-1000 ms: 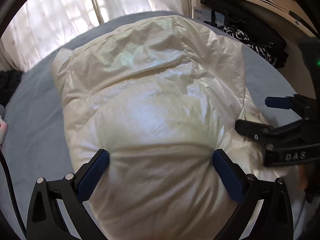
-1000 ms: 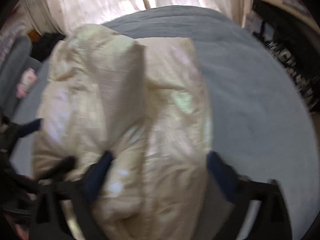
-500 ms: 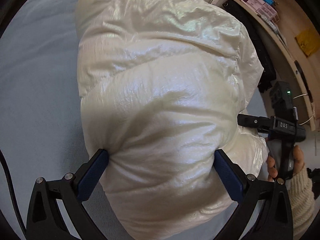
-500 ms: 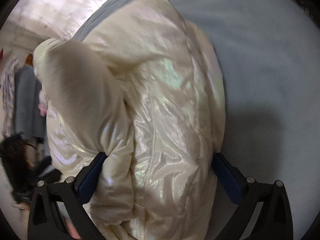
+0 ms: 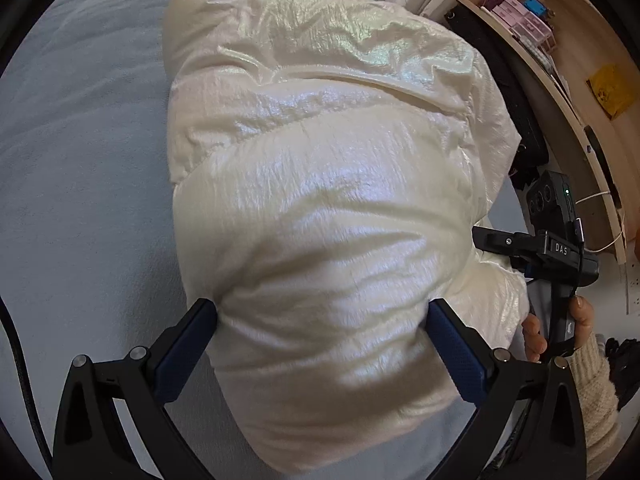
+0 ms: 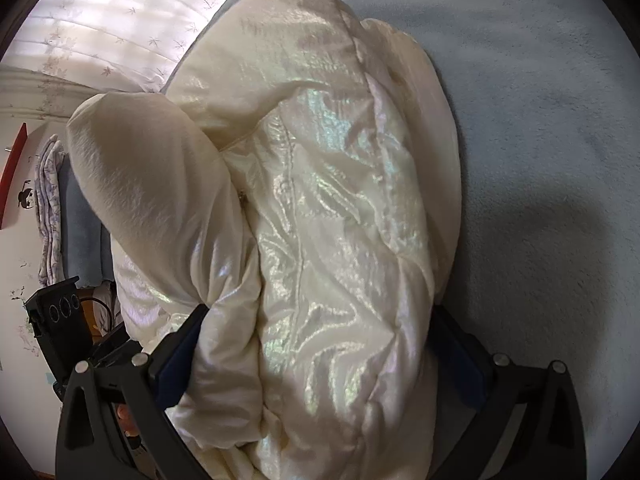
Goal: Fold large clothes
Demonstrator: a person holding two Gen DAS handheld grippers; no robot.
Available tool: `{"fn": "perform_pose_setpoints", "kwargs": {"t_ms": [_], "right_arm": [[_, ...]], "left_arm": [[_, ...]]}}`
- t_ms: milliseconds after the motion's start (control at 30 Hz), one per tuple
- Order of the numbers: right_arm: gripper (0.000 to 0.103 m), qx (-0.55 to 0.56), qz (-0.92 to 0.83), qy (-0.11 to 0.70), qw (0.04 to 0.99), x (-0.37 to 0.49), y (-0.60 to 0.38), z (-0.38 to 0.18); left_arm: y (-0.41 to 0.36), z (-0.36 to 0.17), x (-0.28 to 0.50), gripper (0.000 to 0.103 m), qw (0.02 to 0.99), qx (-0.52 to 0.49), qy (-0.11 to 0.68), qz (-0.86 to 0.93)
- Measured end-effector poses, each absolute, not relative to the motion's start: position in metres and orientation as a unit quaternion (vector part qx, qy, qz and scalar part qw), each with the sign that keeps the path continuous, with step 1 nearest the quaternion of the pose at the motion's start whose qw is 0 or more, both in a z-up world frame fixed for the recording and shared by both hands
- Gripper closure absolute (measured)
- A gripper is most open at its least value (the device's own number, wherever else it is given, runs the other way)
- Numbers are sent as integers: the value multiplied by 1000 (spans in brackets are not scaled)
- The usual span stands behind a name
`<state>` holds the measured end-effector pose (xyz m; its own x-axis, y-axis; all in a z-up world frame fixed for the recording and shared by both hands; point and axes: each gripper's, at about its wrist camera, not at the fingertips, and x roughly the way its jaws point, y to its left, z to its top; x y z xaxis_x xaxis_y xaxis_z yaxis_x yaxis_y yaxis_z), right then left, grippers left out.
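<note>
A cream, shiny puffer jacket [image 5: 320, 184] lies bundled on a grey-blue bed [image 5: 80, 160]. My left gripper [image 5: 322, 324] has its wide-spread fingers pressed against both sides of the thick near end of the jacket. My right gripper [image 6: 316, 332] clasps another thick fold of the same jacket [image 6: 328, 200], with a puffy sleeve [image 6: 152, 192] bulging at its left. The right gripper's body also shows at the right of the left wrist view [image 5: 552, 248], at the jacket's edge. The left gripper's body shows at the lower left of the right wrist view [image 6: 60, 320].
A wooden shelf [image 5: 560, 80] with small boxes and dark clothing [image 5: 524, 128] runs along the bed's right side. White curtains [image 6: 120, 32] hang beyond the bed. Bare grey-blue bedding [image 6: 540, 160] lies to the right of the jacket.
Both grippers have swung with the jacket between their fingers; the views have rotated, and the jacket bundle now sits closer and more upright. The right gripper has moved lower at the jacket's right edge.
</note>
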<state>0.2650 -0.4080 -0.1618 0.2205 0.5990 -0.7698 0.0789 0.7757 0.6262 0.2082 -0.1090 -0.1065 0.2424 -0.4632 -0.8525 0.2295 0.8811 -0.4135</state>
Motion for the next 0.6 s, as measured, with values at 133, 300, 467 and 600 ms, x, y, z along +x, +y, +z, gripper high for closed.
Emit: {"fn": "perform_pose_setpoints", "kwargs": {"t_ms": [133,300,467,600], "right_arm": [[0,258,166,578,756,254,-408,-139],[0,231,162,546,789,236,-401,-102],[0,208,141,509,823,224,-394,-65],[0,172,132,510,832,231,-384,-48]], "left_arm": [[-109,-92,198,1,789,-96,566,-219],[-102,-74,195,1,791,-102,560,-224],[-76,-61,195,1,773,-142,570,-238],[-67,-60,192,1,772,-151,569,-240]]}}
